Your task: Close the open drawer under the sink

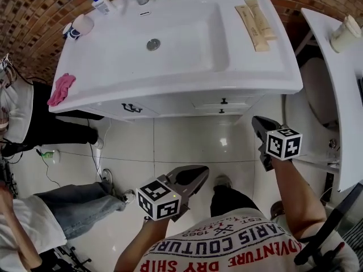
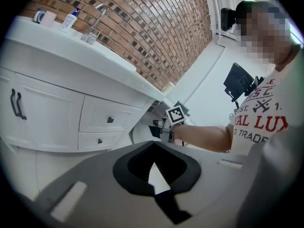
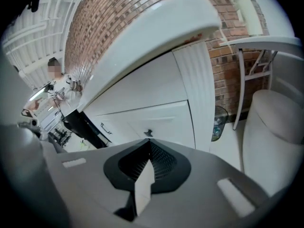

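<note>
Drawers (image 1: pixel 215 103) under sink (image 1: pixel 255 75) sat flush at frame centre; I held left gripper (image 1: pixel 198 175) and right gripper (image 1: pixel 257 121) clenched, empty, lower frame.

The sink top (image 1: pixel 266 77) and drawer fronts (image 1: pixel 241 102) are showing plain white, their knobs (image 1: pixel 224 101) black. The far brick wall (image 1: pixel 34 16) is showing reddish-brown. A pink cloth (image 1: pixel 61 88) is lying on the left. The grey left gripper (image 1: pixel 202 174) and right gripper (image 1: pixel 257 121) are carrying black-and-white checked cubes. The floor tiles (image 1: pixel 187 140) are gleaming white.
</note>
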A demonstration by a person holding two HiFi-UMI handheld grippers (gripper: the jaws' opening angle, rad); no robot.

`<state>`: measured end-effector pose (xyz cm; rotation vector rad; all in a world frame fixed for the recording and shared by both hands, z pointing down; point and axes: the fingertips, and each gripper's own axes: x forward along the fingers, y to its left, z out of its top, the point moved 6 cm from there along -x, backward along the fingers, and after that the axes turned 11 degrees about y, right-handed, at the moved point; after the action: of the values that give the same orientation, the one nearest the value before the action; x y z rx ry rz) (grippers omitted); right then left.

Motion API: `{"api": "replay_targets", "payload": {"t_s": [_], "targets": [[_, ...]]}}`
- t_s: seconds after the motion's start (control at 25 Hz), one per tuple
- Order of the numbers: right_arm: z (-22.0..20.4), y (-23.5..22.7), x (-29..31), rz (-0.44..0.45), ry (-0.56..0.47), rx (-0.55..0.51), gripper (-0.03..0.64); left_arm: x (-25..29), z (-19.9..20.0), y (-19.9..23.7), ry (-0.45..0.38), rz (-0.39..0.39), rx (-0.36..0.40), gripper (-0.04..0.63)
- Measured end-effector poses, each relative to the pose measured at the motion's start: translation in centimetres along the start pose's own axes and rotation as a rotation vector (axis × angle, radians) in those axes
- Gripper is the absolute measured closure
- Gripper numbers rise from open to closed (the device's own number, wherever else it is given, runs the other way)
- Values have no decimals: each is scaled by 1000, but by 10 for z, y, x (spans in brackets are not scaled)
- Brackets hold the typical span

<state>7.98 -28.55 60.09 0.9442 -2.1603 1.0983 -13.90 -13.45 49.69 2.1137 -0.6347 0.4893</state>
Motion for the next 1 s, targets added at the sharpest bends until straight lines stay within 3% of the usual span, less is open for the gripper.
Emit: {"api": "replay_targets", "payload": {"t_s": [0.16,0.36,0.48,0.76,1.0], "targets": [[-46,57,-58,103,33,-53,607,-8,-5,-32,-13,-28,44,611],[-89,148,-146,209,-7,-152,609,-32,-26,-94,-39,-63,130,611],[-118,207,-205,253,-50,-208,609,-57,-58,-144,-47,-76,181,612],[-212,326,-327,284,-132,-308,609,-132,-142,-261,-99,-78,296,611],[-263,387,-386,301,-184,-324,609,-182,-181,-331,-164,-64,362,611]]}}
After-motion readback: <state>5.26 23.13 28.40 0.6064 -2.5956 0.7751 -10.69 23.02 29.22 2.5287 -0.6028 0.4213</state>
